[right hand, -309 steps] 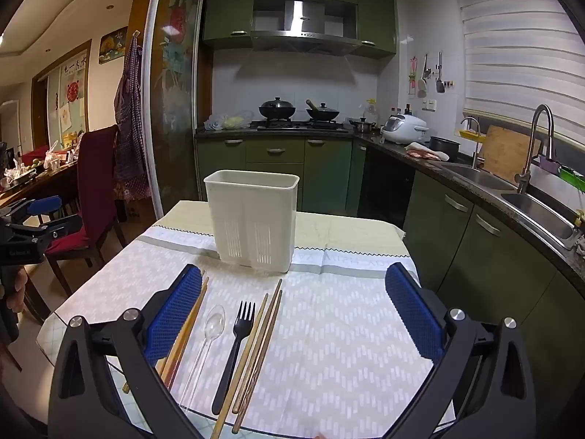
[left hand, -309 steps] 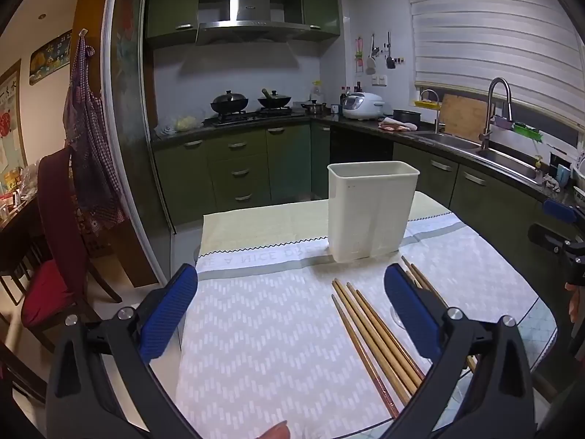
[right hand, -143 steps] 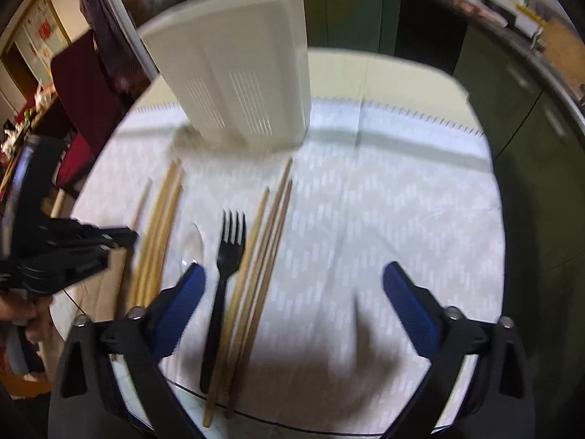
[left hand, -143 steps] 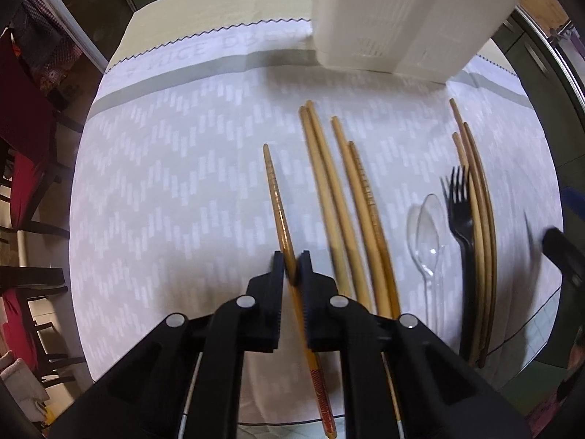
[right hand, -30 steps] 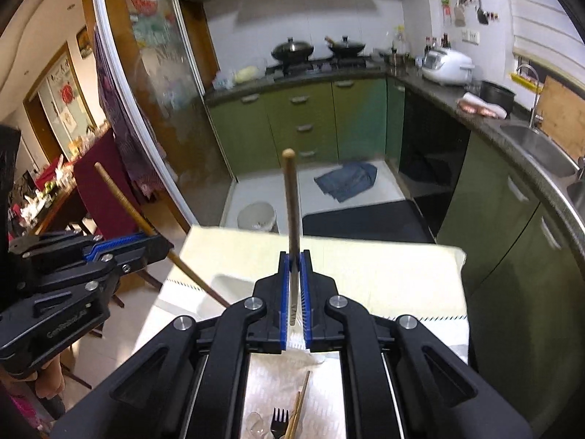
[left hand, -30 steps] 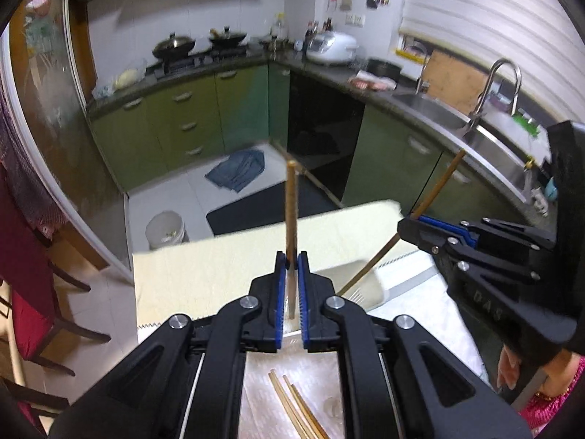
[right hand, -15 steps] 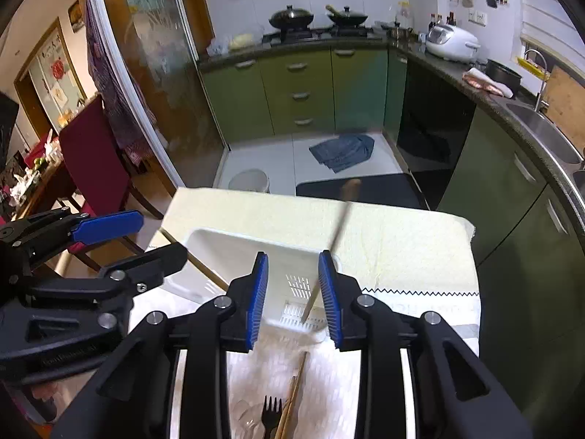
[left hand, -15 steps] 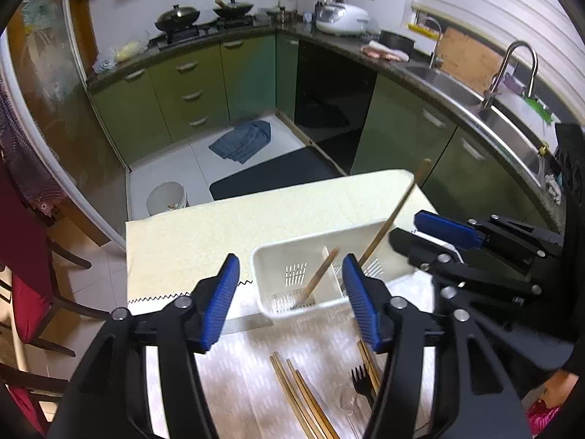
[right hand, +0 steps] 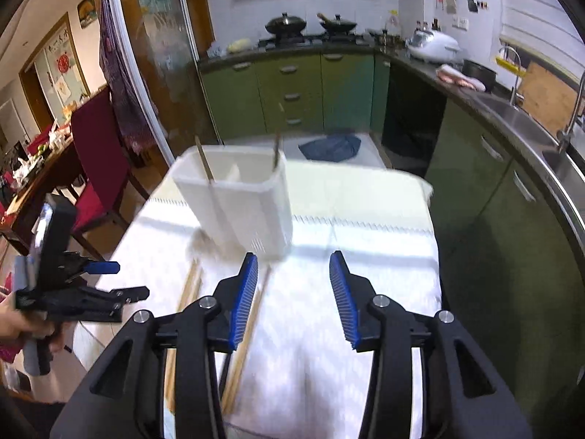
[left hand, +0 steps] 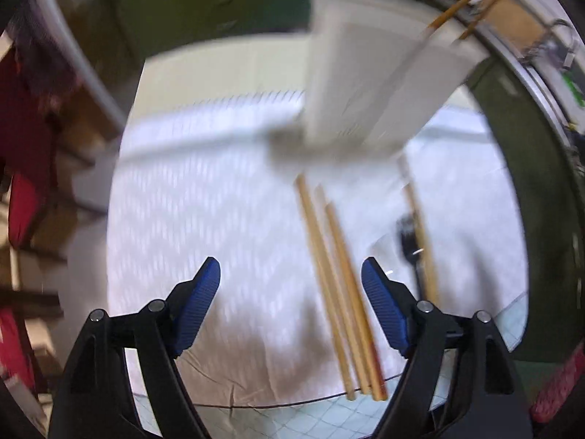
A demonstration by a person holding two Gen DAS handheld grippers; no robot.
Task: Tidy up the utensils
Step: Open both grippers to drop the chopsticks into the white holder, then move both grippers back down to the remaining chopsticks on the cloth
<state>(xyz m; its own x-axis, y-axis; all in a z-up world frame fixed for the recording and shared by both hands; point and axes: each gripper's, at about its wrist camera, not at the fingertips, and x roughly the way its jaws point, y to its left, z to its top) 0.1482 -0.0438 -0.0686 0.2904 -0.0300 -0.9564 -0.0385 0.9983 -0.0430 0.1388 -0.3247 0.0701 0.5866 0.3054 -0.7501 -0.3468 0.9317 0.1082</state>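
The white utensil holder (right hand: 248, 205) stands on the patterned cloth with two chopsticks (right hand: 204, 164) leaning inside it. In the left wrist view the holder (left hand: 365, 84) is blurred, and the chopstick tips (left hand: 449, 7) poke out of its top. My left gripper (left hand: 290, 278) points steeply down over the cloth. Its jaws are opening with nothing between them, just left of three loose chopsticks (left hand: 336, 274). A black fork (left hand: 407, 234) and more chopsticks (left hand: 420, 226) lie further right. My right gripper (right hand: 294, 281) hangs in front of the holder, its jaws opening and empty. The left gripper (right hand: 124, 280) shows at its left.
The table's rounded front edge (left hand: 292, 406) is close below the left gripper. Red chairs (right hand: 95, 153) stand left of the table. Green cabinets (right hand: 292, 87) and a counter with a sink (right hand: 519, 117) run behind and to the right.
Both grippers let their chopsticks go into the holder and opened. The left one dropped down towards the cloth and tilted downward. The right one drew back from the holder.
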